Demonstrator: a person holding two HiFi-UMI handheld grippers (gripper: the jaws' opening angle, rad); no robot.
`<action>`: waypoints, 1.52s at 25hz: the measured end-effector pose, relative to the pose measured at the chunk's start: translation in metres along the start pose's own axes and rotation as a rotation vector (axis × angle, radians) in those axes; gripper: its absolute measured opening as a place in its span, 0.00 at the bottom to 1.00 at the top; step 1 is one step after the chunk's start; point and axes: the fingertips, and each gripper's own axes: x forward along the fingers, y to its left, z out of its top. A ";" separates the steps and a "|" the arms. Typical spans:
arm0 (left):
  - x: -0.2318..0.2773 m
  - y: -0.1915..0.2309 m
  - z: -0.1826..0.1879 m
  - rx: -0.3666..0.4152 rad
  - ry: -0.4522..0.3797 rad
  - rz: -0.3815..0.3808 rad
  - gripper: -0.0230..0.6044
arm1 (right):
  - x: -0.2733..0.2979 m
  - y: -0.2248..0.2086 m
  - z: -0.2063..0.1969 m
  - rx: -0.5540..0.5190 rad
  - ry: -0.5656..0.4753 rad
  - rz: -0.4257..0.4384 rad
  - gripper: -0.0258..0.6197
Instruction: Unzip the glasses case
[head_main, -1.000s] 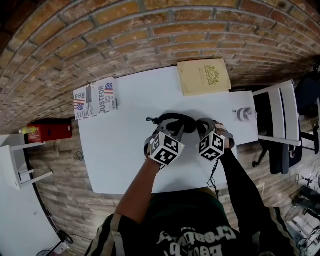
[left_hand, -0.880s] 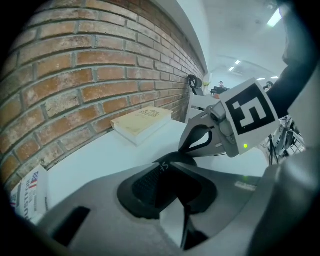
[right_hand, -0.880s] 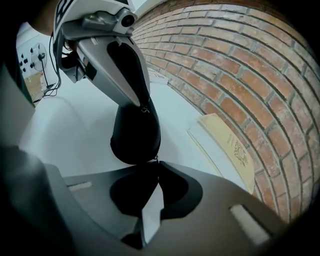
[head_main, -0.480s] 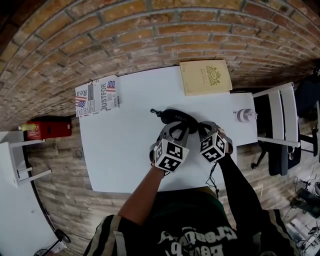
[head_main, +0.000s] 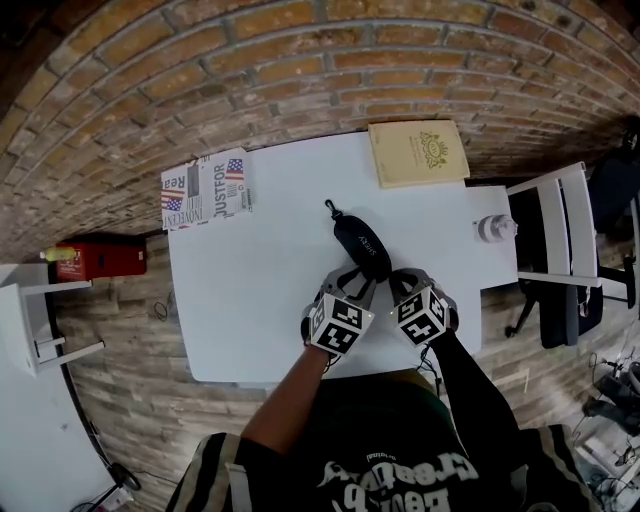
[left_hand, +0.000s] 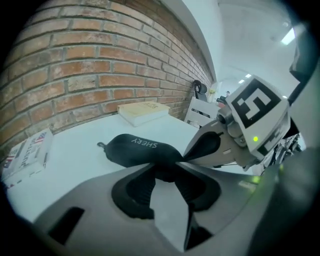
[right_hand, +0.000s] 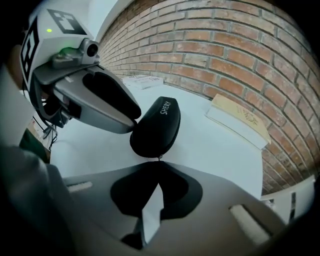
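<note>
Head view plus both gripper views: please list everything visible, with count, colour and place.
table: one, white, against the brick wall
glasses case: one, black, table centre, lying diagonally
book: one, tan, table's far right corner
printed box: one, white with flags and lettering, far left corner
round object: one, white, table's right edge
chair: one, white, right of table
container: one, red, floor at left
left gripper: one, grey, jaws opening, case's near end between them
right gripper: one, grey, jaws shut, apparently on zip pull at case's near end

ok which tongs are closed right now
The right tongs: tips together at the glasses case. The left tongs are opening, with the case's end between them.
</note>
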 end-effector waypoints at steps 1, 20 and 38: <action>-0.004 0.003 -0.003 -0.003 0.000 0.005 0.24 | 0.000 0.007 0.001 -0.004 0.000 0.006 0.06; -0.060 0.064 -0.016 -0.059 -0.082 0.097 0.24 | 0.030 0.122 0.068 -0.114 -0.063 0.116 0.06; -0.045 0.060 -0.023 -0.048 -0.089 0.067 0.10 | 0.033 0.110 0.060 -0.131 -0.051 0.046 0.06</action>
